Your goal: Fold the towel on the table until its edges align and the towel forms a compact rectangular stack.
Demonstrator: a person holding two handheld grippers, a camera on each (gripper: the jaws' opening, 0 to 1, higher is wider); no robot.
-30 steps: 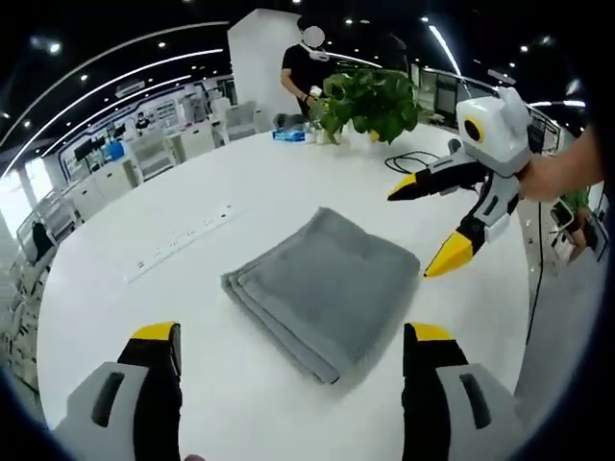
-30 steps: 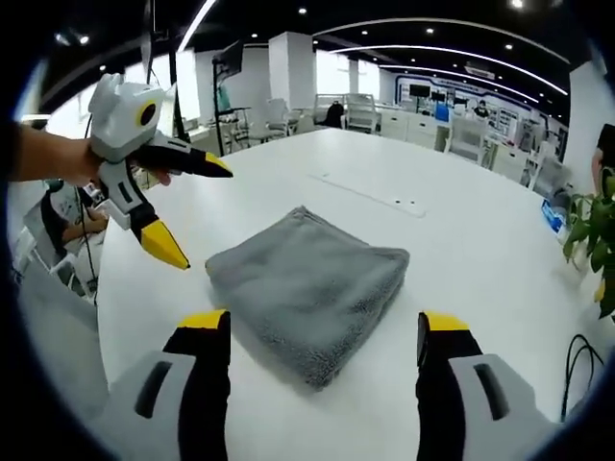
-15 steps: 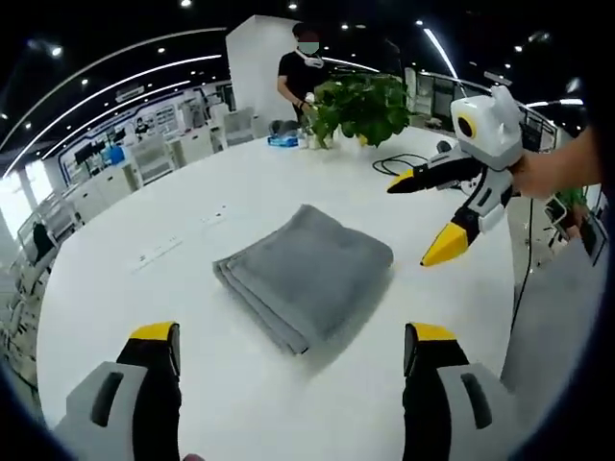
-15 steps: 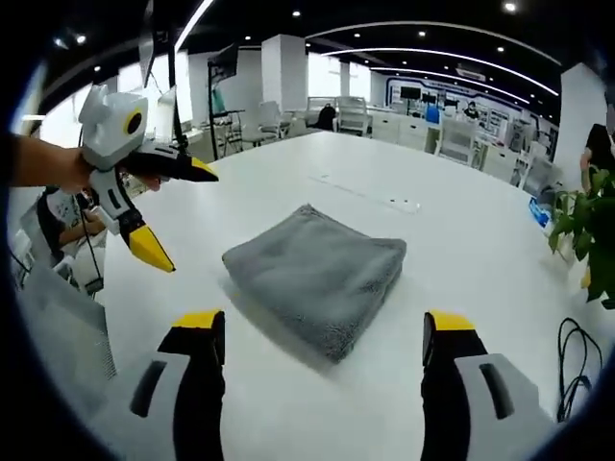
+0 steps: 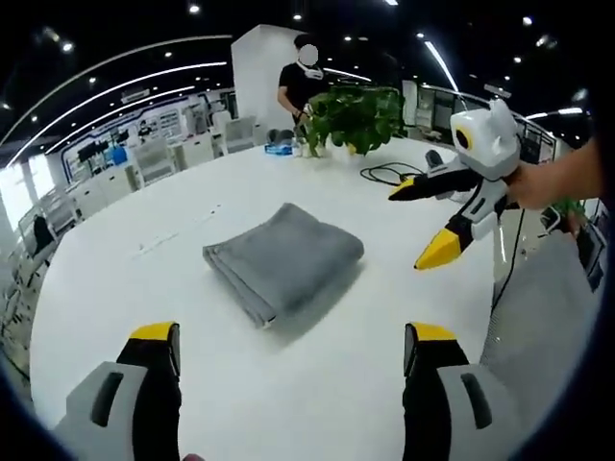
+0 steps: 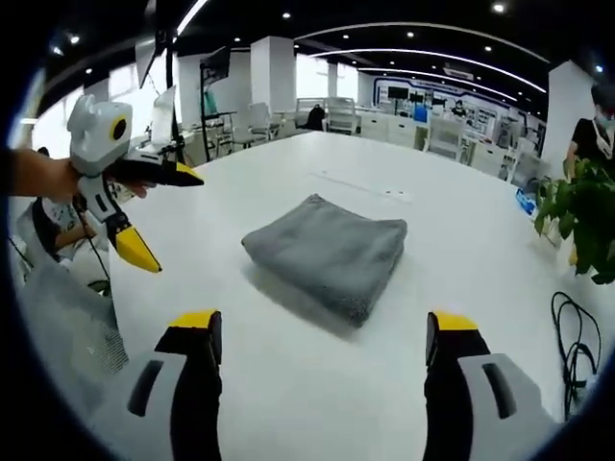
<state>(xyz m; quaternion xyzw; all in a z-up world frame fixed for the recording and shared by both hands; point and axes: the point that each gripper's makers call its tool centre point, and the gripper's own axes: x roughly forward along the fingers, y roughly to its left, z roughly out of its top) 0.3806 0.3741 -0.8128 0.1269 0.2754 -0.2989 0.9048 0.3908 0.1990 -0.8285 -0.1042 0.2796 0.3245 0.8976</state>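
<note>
Both grippers have drawn back from the towel (image 5: 282,257) over the last second; it looks smaller in each view, lying alone mid-surface (image 5: 144,288). That suggests folding is done. Left gripper (image 6: 146,217) and right gripper (image 5: 423,223) hang released, fingers spread, holding nothing. In the left gripper view the towel's long axis runs diagonally, with layered edges facing lower left.

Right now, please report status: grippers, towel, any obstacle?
Both grippers open, clear of towel. Towel folded into compact stack on table. Nothing in the way.
</note>
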